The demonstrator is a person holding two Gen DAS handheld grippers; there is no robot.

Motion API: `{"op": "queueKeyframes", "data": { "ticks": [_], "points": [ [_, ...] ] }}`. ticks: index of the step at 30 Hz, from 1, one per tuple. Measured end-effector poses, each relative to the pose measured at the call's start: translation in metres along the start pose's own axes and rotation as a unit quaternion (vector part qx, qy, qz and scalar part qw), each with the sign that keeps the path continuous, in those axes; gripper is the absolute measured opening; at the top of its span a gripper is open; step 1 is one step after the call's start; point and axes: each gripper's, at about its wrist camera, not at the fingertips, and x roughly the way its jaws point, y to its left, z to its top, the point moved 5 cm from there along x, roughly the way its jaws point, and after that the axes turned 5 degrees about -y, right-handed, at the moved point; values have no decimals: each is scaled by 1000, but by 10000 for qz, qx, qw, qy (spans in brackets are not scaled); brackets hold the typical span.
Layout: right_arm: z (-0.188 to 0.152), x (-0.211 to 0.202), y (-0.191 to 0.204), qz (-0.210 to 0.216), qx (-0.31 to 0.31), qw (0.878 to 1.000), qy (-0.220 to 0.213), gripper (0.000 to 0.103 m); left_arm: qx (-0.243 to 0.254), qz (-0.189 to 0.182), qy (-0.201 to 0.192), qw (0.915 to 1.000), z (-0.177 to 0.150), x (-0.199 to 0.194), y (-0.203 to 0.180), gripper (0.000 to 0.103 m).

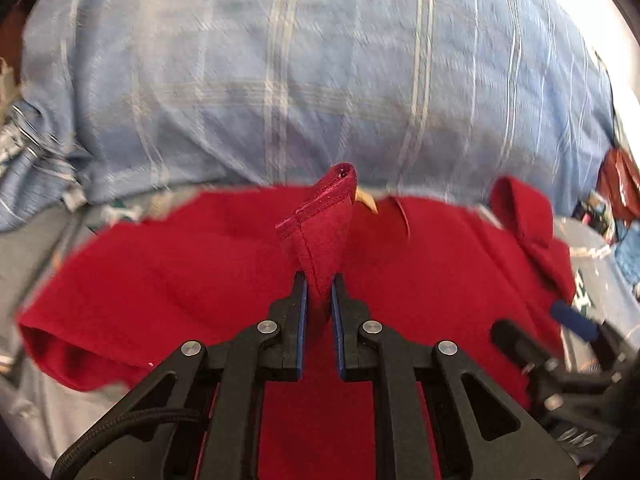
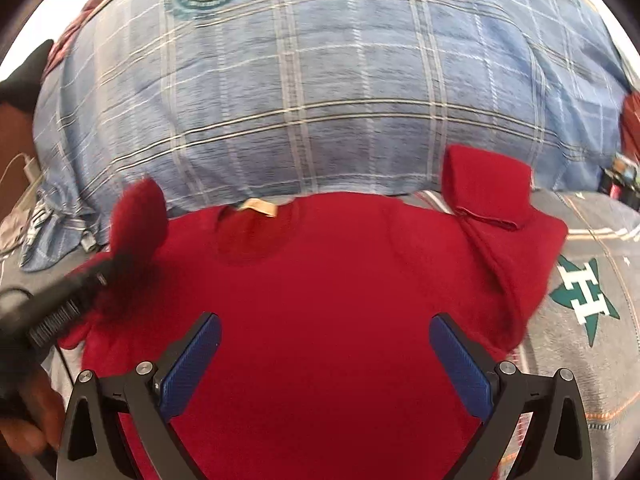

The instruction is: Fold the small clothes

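A small red shirt (image 2: pixel 328 280) lies flat on the bed, collar with a tan label (image 2: pixel 258 206) away from me. My left gripper (image 1: pixel 319 292) is shut on a red sleeve (image 1: pixel 320 236), holding its hemmed cuff up above the shirt (image 1: pixel 180 280). In the right wrist view this gripper (image 2: pixel 86 280) shows blurred at the left with the sleeve (image 2: pixel 138 220). My right gripper (image 2: pixel 325 340) is open and empty over the shirt's body. The other sleeve (image 2: pixel 486 192) is folded over at the right shoulder; it also shows in the left wrist view (image 1: pixel 520 208).
A big blue plaid pillow (image 2: pixel 320 100) lies just behind the shirt's collar. The bed cover (image 2: pixel 592 300) is grey with a green star logo. Dark red cloth (image 1: pixel 618 184) lies at the far right. A white charger (image 2: pixel 30 168) sits at the far left.
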Motion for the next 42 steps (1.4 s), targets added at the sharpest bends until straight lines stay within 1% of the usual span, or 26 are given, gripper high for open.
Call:
{"op": "queueKeyframes", "data": {
  "ticks": [2,4,5,7,9,10,11,12,13,15,17,19,20,21,22,24,25,26,27,29,32,34,36,37,38,42],
  "points": [
    [1,2,-7,20,43,10000,36,103,-23,-135,237,9996,-13,10,-6,11],
    [4,2,-13,25,82,10000,23,103,72,-155,332,9993,-19,13,-9,13],
    [6,1,-16,36,109,9999,8,103,174,-154,339,9992,-21,10,-11,18],
    [9,0,-18,116,156,9998,-2,103,245,-281,412,9985,-23,1,-11,24],
    [11,-1,-15,222,152,9996,-1,103,245,-378,425,9981,-23,-20,-3,31],
    [12,-1,-13,291,140,9995,7,103,260,-364,401,9982,-23,-28,2,43],
    [12,0,-11,342,133,9993,13,103,291,-281,299,9987,-23,-43,12,54],
    [12,0,-6,464,115,9989,28,103,297,-197,195,9992,-23,-53,20,56],
    [11,2,-1,579,86,9983,48,103,307,-73,79,9995,-24,-63,28,56],
    [6,5,13,786,-29,9968,116,103,334,340,-122,9988,-24,-83,53,56],
    [3,12,24,878,-121,9959,180,101,244,682,-328,9968,-23,-95,75,57],
    [1,27,40,887,-277,9951,333,90,8,1010,-569,9933,-22,-105,99,56],
    [1,35,47,885,-353,9945,435,79,-119,1129,-684,9912,-21,-108,111,56],
    [1,41,53,909,-413,9937,517,72,-241,1280,-790,9883,-21,-110,123,56],
    [0,50,62,948,-499,9924,605,69,-311,1404,-830,9861,-22,-109,131,56],
    [-5,65,76,957,-730,9897,774,50,-449,1563,-872,9828,-23,-109,149,56],
    [-5,68,81,815,-907,9902,686,43,-495,1593,-883,9820,-23,-110,153,56],
    [-5,68,84,723,-1033,9903,581,18,-598,1670,-883,9802,-24,-111,162,56],
    [-3,67,89,738,-1154,9890,562,12,-691,1704,-891,9789,-24,-112,169,56],
    [3,59,88,760,-1178,9891,449,4,-847,1729,-934,9768,-24,-114,178,56],
    [23,33,82,809,-1167,9898,67,4,-1067,1798,-1019,9726,-23,-118,191,56],
    [38,13,71,661,-1203,9902,-263,4,-1107,1816,-1010,9719,-25,-118,192,56],
    [55,-5,50,289,-1225,9904,-572,4,-1083,1779,-945,9735,-27,-114,189,56],
    [58,-8,43,173,-1206,9906,-620,4,-1053,1745,-903,9748,-27,-111,186,56],
    [64,-12,27,-77,-1164,9909,-670,4,-1019,1721,-870,9759,-27,-109,183,56],
    [67,-5,-20,-889,-1059,9887,-580,4,-737,1624,-737,9812,-30,-95,165,56]
  ]
}}
